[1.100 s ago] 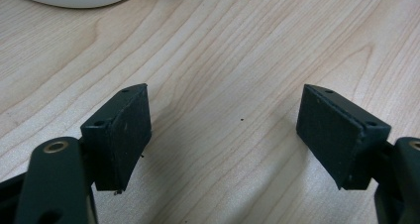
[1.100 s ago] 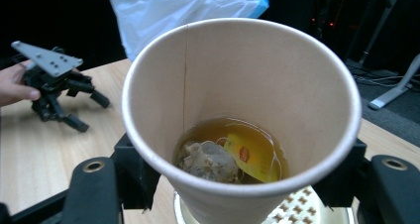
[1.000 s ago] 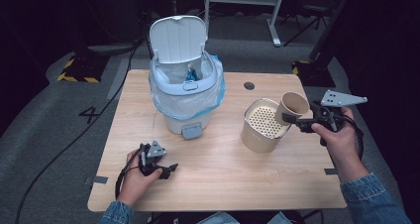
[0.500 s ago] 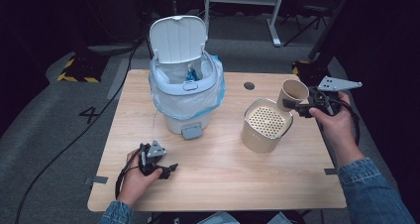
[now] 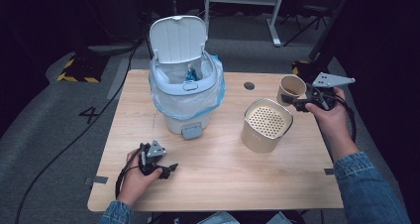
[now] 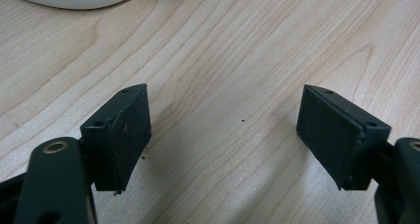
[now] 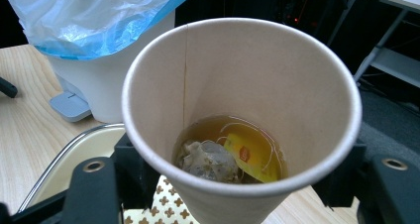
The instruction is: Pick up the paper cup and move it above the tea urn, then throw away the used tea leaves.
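At 3 o'clock on worktop (image 5: 223,169), right gripper (image 5: 297,103) holds paper cup (image 7: 242,110) off surface, fingers (image 7: 94,184) clamped on both sides of cup wall. Cup holds amber liquid, teabag (image 7: 208,159), yellow tag (image 7: 250,154); tag print unreadable. Perforated canister (image 5: 266,125) just below cup. Left gripper (image 6: 223,135) at 7 o'clock, fingers wide apart, nothing held, resting low over bare wood. Pedal bin (image 5: 185,85) with blue-edged liner at 11 o'clock, lid up. Floor grey; painted "4" beside worktop.

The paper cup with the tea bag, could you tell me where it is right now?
In the high view the paper cup is held in the right claw at the table's far right, just behind the perforated canister.
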A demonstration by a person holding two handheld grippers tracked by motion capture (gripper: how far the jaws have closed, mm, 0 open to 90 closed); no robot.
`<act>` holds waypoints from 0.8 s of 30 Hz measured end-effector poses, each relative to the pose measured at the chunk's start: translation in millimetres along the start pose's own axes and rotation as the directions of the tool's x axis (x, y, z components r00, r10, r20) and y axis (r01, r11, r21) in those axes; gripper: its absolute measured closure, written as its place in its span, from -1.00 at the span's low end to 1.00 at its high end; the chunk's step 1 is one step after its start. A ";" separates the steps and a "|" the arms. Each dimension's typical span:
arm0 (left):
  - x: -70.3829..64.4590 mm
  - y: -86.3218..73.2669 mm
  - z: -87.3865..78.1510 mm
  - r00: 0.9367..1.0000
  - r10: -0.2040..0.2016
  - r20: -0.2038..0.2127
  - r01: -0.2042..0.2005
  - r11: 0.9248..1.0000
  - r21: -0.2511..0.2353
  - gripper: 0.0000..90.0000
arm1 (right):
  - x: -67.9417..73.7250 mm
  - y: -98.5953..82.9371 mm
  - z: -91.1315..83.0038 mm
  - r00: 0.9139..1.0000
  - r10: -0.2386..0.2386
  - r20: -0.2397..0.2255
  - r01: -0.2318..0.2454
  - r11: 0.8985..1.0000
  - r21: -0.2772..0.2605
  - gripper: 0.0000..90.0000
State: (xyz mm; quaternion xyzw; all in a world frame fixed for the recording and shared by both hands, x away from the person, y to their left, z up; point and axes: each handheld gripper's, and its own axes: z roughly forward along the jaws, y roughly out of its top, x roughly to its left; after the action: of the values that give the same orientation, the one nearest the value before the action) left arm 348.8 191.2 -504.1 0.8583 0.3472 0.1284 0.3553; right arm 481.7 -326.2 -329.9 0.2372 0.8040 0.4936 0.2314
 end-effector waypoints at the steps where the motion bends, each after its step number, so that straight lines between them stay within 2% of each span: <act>1: 0.1 0.0 0.0 1.000 0.001 0.000 -0.001 1.000 0.000 -0.52 | 0.3 -0.2 0.8 1.000 -0.001 0.000 0.001 1.000 0.003 -0.26; 10: 0.1 0.0 0.0 1.000 0.001 0.000 -0.001 1.000 0.000 -0.52 | 2.0 -1.0 4.9 0.999 -0.044 0.015 0.044 0.999 0.016 -0.26; 15: 0.1 0.0 0.0 1.000 0.001 0.000 -0.001 1.000 0.000 -0.52 | 5.1 0.9 4.2 0.992 -0.119 0.044 0.117 0.992 0.046 -0.25; 20: -0.1 0.0 -0.1 1.000 0.001 0.000 -0.001 1.000 0.001 -0.52 | 7.4 4.0 4.5 0.969 -0.235 0.076 0.228 0.970 0.087 -0.24; 24: -0.1 0.0 -0.1 1.000 0.001 0.000 -0.001 1.000 0.001 -0.52 | 11.6 5.3 5.9 0.937 -0.338 0.081 0.328 0.937 0.118 -0.23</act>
State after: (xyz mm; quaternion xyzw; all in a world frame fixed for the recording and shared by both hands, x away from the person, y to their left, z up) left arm 348.7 191.2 -504.1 0.8587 0.3468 0.1286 0.3547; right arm 477.0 -313.0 -329.1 0.1336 0.8443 0.3926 0.3392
